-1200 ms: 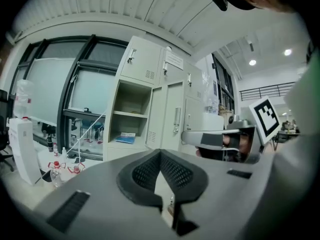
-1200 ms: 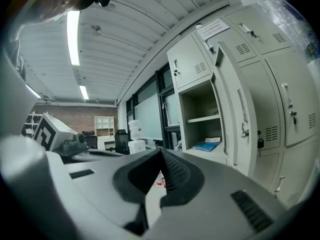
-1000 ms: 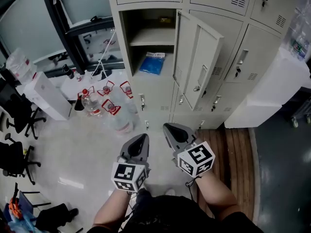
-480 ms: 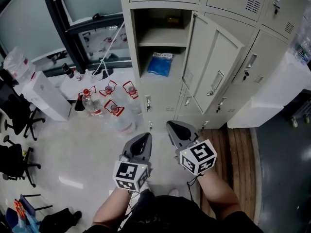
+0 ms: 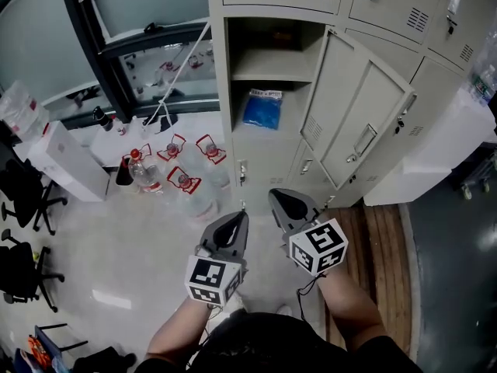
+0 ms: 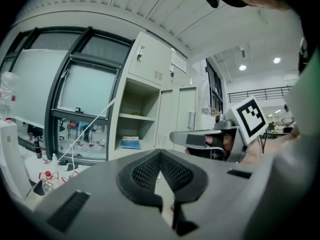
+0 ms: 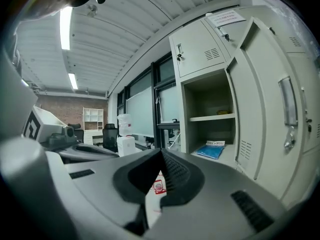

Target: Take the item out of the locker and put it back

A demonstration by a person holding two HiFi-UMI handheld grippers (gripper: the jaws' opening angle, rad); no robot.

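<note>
Both grippers are held side by side in front of the person, each pointing toward the open locker (image 5: 233, 142). They are near each other but not touching. The left gripper (image 5: 239, 217) has its jaws closed together with nothing between them, as its own view shows the dark ribbed pads meeting at the tips (image 6: 160, 152). The right gripper (image 5: 273, 196) is likewise closed and empty, its pads meeting in a point in its own view (image 7: 161, 151). Each carries its marker cube at the back, nearest the person's hands. Straight ahead of both tools and well apart from them lies the blue packet (image 5: 262, 109). It rests flat on the floor of the lower compartment, under the inner shelf (image 5: 268, 74), with a white label strip along its far edge. The left gripper view shows the packet ahead and slightly left of that gripper's tips (image 6: 131, 144). The right gripper view shows it ahead and to the right (image 7: 211, 150). On the shelf above it sits a small yellowish thing (image 7: 223, 112), too dim to identify. The locker door (image 5: 357, 123) hangs open ahead and to the right of the right gripper, with its handle facing outward. Ahead and to the left of the left gripper, several clear water bottles (image 5: 178, 179) with red-edged labels stand on the pale floor. Further left are a white box (image 5: 66, 158) and black office chairs (image 5: 23, 189).
</note>
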